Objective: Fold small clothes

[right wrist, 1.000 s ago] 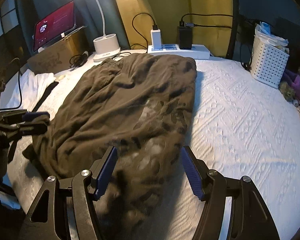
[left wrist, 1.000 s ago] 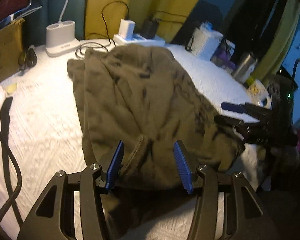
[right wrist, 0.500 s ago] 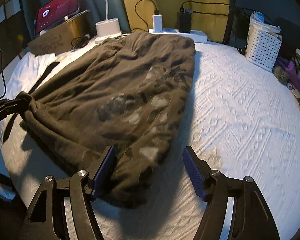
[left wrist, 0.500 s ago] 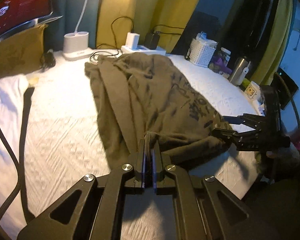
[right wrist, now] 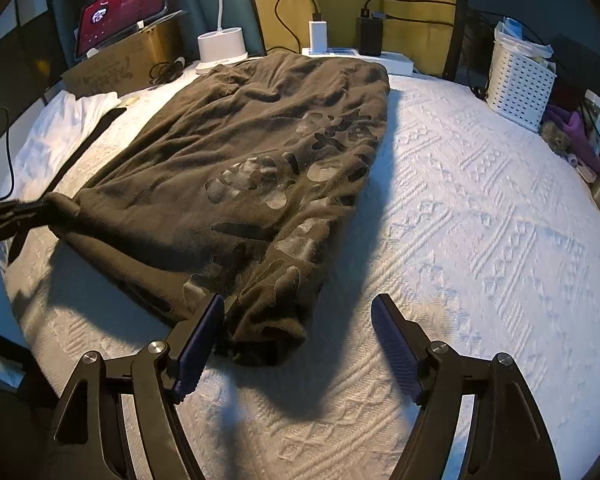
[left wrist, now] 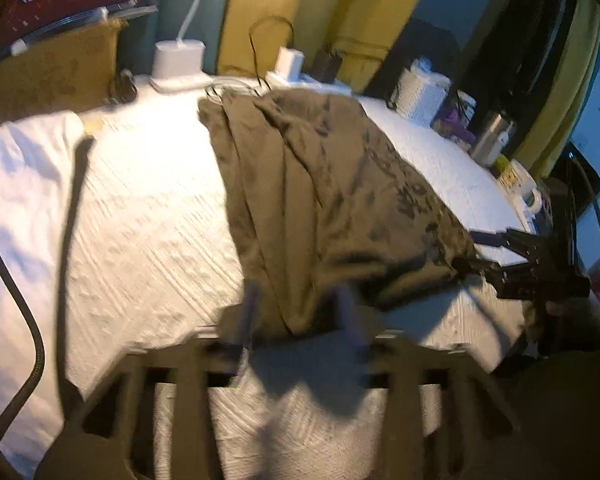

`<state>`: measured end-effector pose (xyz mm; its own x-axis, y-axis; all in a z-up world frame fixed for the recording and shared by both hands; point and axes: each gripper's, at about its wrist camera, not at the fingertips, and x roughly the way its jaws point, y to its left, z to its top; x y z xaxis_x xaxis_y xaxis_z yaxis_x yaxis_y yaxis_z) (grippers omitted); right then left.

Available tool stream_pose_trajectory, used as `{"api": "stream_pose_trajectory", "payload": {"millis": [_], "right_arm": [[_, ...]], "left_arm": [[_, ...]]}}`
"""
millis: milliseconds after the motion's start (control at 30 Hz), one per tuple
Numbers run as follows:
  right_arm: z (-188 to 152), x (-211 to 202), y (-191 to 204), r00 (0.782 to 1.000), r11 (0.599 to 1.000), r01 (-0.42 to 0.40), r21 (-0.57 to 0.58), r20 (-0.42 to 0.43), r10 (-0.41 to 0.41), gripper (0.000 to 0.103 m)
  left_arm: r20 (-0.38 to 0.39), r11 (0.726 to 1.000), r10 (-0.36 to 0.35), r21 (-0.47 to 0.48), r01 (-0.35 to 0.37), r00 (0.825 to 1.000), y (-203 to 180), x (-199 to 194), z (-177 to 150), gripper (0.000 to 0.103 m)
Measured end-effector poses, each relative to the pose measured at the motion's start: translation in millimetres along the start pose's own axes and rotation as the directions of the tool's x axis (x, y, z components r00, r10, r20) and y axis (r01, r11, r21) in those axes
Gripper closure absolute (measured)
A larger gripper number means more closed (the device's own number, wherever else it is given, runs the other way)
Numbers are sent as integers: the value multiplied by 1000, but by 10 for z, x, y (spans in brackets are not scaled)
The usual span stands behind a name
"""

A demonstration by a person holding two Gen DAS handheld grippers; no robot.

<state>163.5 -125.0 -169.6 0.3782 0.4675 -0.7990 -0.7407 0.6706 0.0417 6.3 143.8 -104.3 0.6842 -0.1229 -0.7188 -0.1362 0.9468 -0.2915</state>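
Observation:
A dark olive garment (left wrist: 332,184) (right wrist: 252,152) with a darker print lies spread lengthwise on the white quilted bedcover (right wrist: 480,220). My left gripper (left wrist: 300,304) is blurred. Its jaws are opening, and the garment's near left corner lies loose between the fingers. In the right wrist view the left gripper (right wrist: 16,216) shows at the left edge, by that bunched corner. My right gripper (right wrist: 300,312) is opening too. The garment's near right corner lies between its fingers, close to the left pad (right wrist: 200,340), and no pad presses on it. The left wrist view shows the right gripper (left wrist: 470,250) at that corner.
Along the far edge stand a white lamp base (right wrist: 220,46), a power strip with chargers (right wrist: 356,54) and a tablet (right wrist: 124,4) on a cardboard box. A white basket (right wrist: 520,80) stands far right. A white cloth (right wrist: 80,116) and a dark strap (left wrist: 74,200) lie left of the garment.
The left gripper shut on the garment's near corner half a second ago and has now opened off it. The garment lies stretched out flatter. The right gripper's fingers have spread a little wider.

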Motion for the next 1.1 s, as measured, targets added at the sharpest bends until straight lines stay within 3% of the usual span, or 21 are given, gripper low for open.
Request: {"api": "stream_pose_trajectory", "payload": {"millis": [267,400,533,733,833,933,1000,1100], "right_arm": [[108,-101,-134,999,1000,-25,15,32,25,25],[118,-64,-202,998,998,-52,30,25,52,24],[94,-88,-312,989,985,-146,91,26,145,24],[-23,-206,-487,964,945,-267,191,67,259,25],[-95,-186,-521,946,915,-324,241,75,315,42],[-150,-103,-454,946,913,-324,246,58,320,62],[-176,-79,-350,942,916,-334,223,54,330,82],[-204,-133,-193,953,937,-304,172,63,298,91]], "left_arm": [[39,999,30,-41,-28,999,68,-7,212,43],[37,1000,-6,-15,7,999,-108,102,334,43],[-10,999,-42,8,42,999,-279,299,391,43],[-87,999,-24,38,27,996,-363,512,271,43],[-101,999,-18,47,23,995,-365,514,196,43],[-107,999,-18,38,22,994,-340,500,147,43],[-109,999,-17,33,21,994,-325,491,124,43],[-102,999,-20,24,22,995,-303,448,97,43]]}}
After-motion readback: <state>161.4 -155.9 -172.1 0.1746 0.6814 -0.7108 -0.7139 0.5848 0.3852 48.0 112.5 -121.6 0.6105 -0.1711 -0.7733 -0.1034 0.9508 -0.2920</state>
